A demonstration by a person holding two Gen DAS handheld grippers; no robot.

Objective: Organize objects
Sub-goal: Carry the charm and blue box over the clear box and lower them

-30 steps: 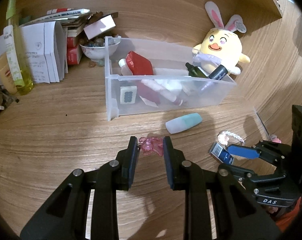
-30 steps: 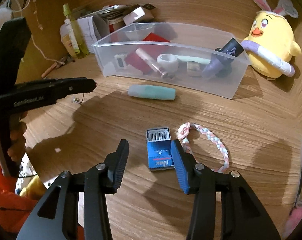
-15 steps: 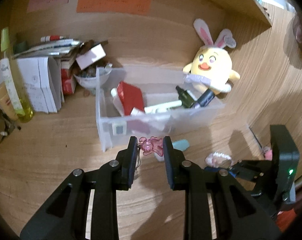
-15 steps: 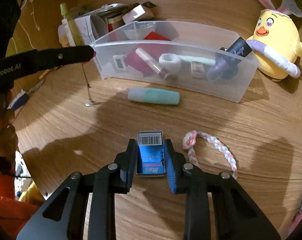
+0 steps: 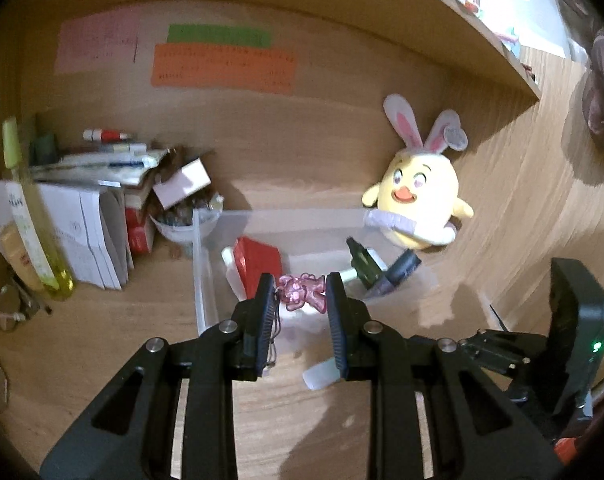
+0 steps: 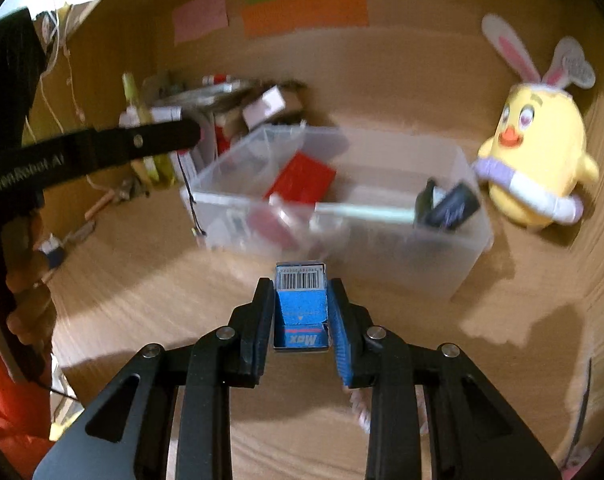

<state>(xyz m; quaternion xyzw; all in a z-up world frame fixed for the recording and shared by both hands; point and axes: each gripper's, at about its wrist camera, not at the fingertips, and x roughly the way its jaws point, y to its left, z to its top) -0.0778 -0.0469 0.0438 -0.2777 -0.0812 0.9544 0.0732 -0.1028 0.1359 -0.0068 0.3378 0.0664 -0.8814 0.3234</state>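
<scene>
Both grippers are hovering before the clear bin: left gripper fingers clamping a light, brittle-looking pink charm, right gripper fingers clamping a stiff, light blue box by its sides.

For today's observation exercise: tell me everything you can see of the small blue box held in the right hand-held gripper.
The small blue box is a little cardboard-looking carton, blue with a white barcode panel at its far end and "Max" printed upside down near the camera. It is clamped between the two fingers of the right hand-held gripper, lengthwise along them, lifted off the wooden desk in front of the clear plastic bin. Only the fingers touch it.
</scene>
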